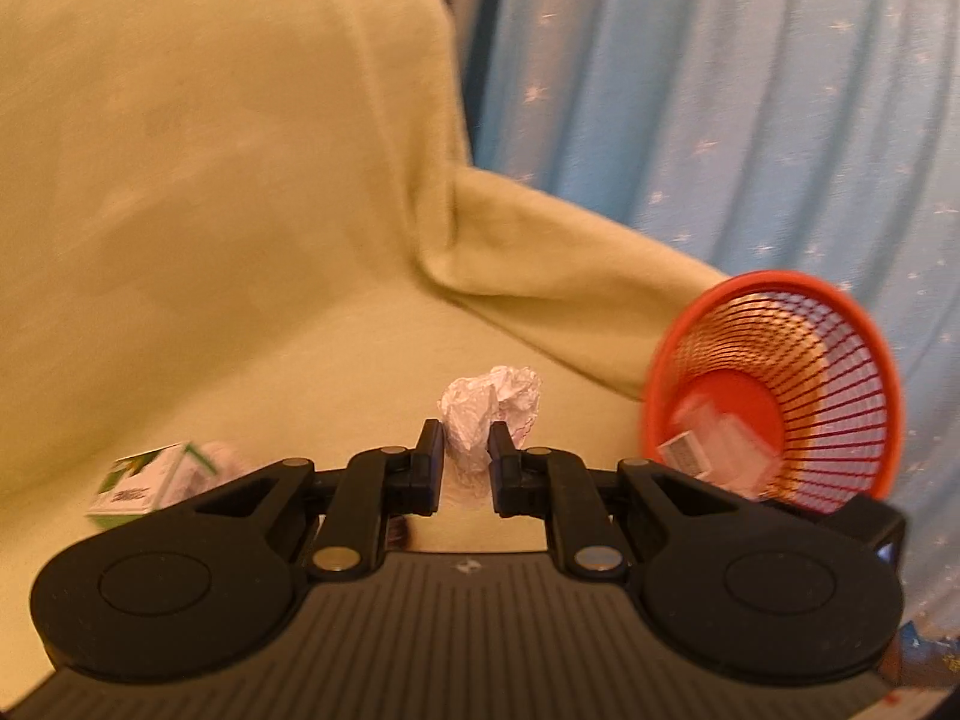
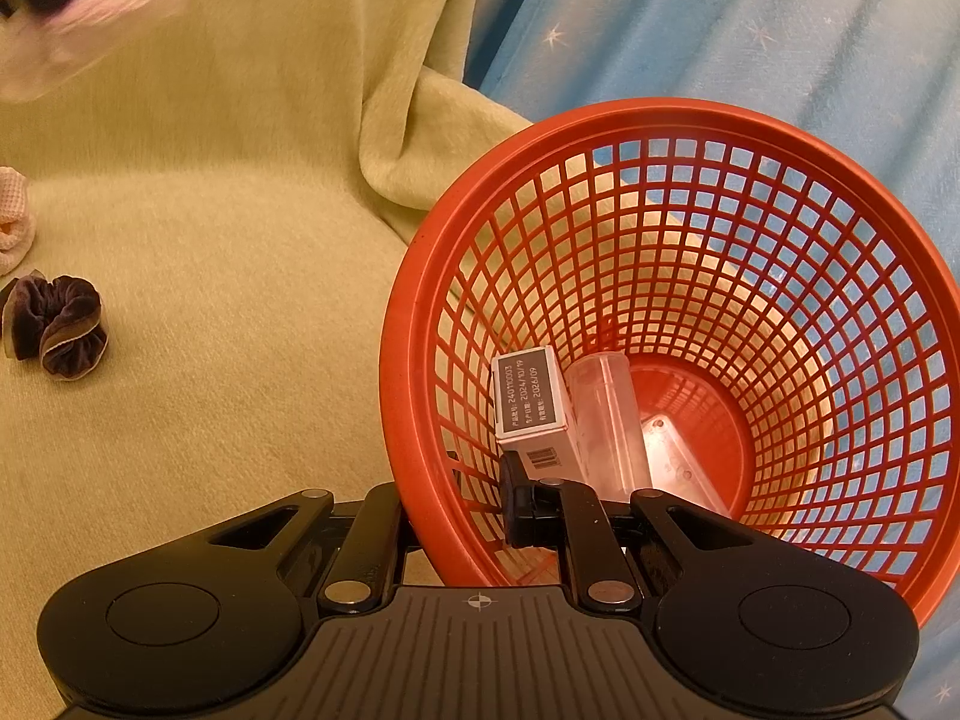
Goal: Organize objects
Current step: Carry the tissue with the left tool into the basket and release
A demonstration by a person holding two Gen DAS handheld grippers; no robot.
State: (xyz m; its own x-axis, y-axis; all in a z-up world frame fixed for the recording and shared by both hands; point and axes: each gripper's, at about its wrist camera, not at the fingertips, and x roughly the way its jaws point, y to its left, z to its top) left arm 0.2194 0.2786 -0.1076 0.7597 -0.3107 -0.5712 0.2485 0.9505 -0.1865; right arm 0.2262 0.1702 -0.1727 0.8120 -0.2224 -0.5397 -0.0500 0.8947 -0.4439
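My left gripper (image 1: 467, 462) is shut on a crumpled white paper ball (image 1: 498, 402) and holds it above the sofa seat. The red mesh basket (image 1: 774, 279) hangs tilted to its right. My right gripper (image 2: 465, 498) is shut on the basket's rim (image 2: 396, 324), one finger (image 2: 517, 495) inside and the other outside the wall. In the basket lie a white box with a dark label (image 2: 528, 408) and a clear plastic container (image 2: 606, 420). The left gripper with the paper (image 2: 90, 0) shows blurred at the top left of the right wrist view.
A green-and-white box (image 1: 150, 480) lies on the yellow-green sofa cover (image 1: 240, 180). A dark brown scrunchie (image 2: 57, 324) and a pink waffle cloth (image 2: 12, 222) lie on the seat at the left. A blue star-patterned curtain (image 1: 720, 90) hangs behind.
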